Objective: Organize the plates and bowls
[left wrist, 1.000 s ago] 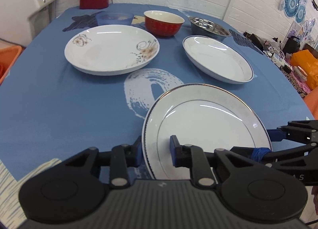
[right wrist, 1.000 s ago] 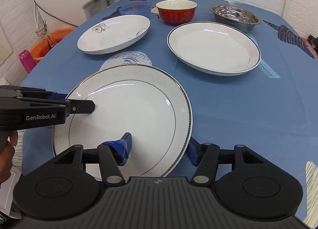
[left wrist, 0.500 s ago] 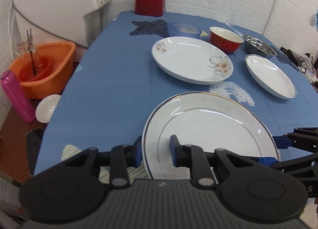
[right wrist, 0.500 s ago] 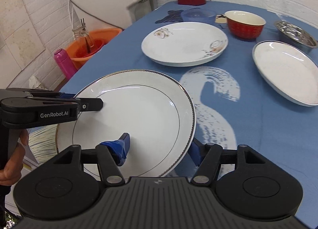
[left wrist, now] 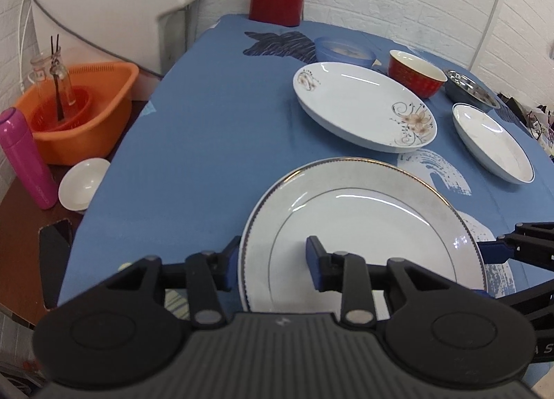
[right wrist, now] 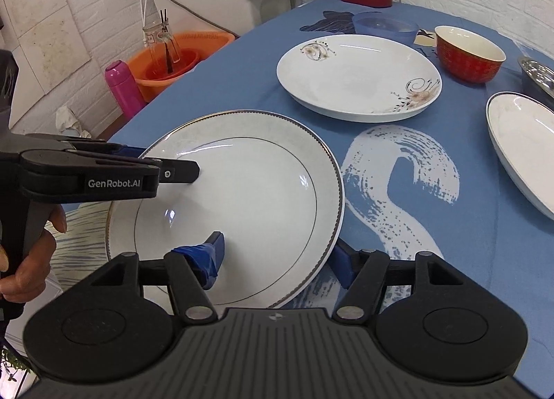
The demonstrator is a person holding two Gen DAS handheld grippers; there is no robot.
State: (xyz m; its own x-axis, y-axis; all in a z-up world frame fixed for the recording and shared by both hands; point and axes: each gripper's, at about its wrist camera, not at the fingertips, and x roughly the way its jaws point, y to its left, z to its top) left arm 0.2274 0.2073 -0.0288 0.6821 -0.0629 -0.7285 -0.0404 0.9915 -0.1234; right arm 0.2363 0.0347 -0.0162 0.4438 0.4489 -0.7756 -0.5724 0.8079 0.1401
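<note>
The left tool clamps the left rim of a gold-rimmed white plate, held above the blue tabletop. The right tool clamps its opposite rim. Beyond sits a floral plate, then a red bowl.

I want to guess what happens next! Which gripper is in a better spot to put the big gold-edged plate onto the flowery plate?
Probably neither alone: left gripper and right gripper each clamp opposite rims of the gold-rimmed plate. If one leads, the right looks better placed; the flowered plate lies ahead on its side.
</note>
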